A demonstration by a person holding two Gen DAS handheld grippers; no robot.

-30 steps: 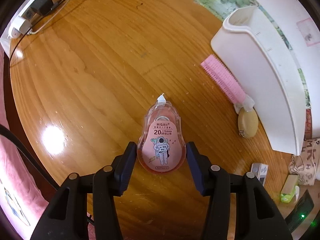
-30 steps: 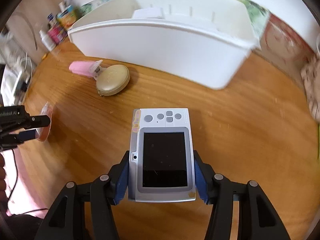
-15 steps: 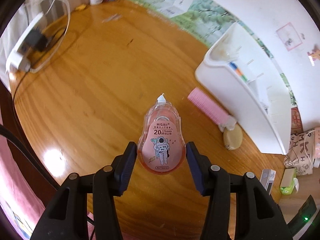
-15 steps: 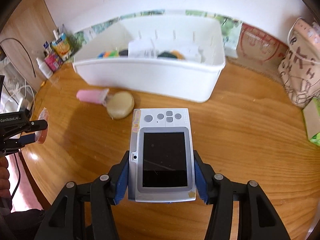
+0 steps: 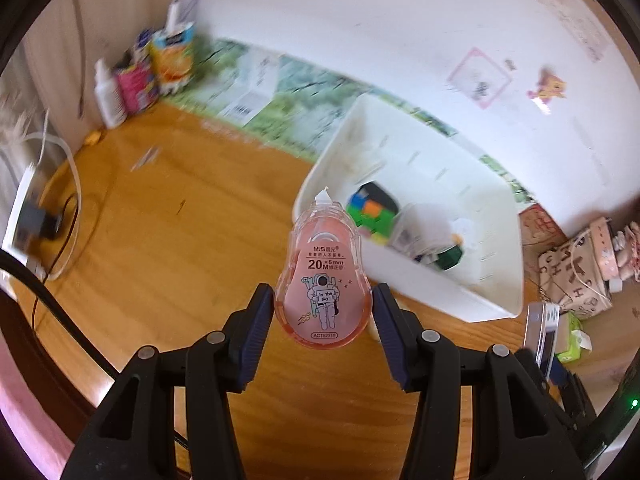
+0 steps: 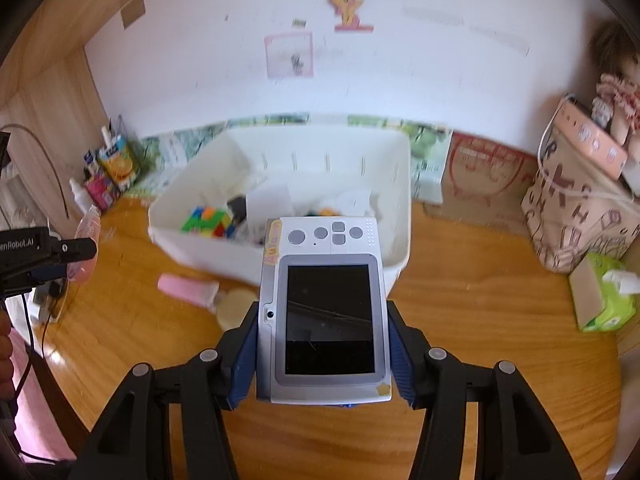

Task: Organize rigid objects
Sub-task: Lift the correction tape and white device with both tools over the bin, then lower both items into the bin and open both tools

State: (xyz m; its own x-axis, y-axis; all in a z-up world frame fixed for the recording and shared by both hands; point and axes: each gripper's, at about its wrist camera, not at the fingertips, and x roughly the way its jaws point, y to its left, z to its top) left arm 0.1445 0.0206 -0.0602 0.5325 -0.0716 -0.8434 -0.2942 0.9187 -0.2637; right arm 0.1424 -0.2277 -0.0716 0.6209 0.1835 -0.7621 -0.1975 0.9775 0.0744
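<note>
A home, likely a child's room: a wooden desk (image 6: pixel 480 320) against a white wall (image 6: pixel 400 80) with a cartoon pony sticker (image 6: pixel 347 7) at upper centre, a doll (image 6: pixel 616 92) at upper right, a tissue pack (image 6: pixel 600 300), and juice cartons (image 5: pixel 174 56) at upper left.

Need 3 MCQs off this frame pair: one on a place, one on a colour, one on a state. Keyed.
1. Where is the puzzle cube?
A. on the table
B. inside the white bin
C. in the left gripper

2. What colour is the correction tape?
A. pink
B. green
C. blue

3. What is the state of the right gripper?
A. open and empty
B. out of view
C. shut on the small camera

Key: B, the cube lies within the bin's walls; A, its shell is translucent pink; C, both jaws press the camera's sides.
</note>
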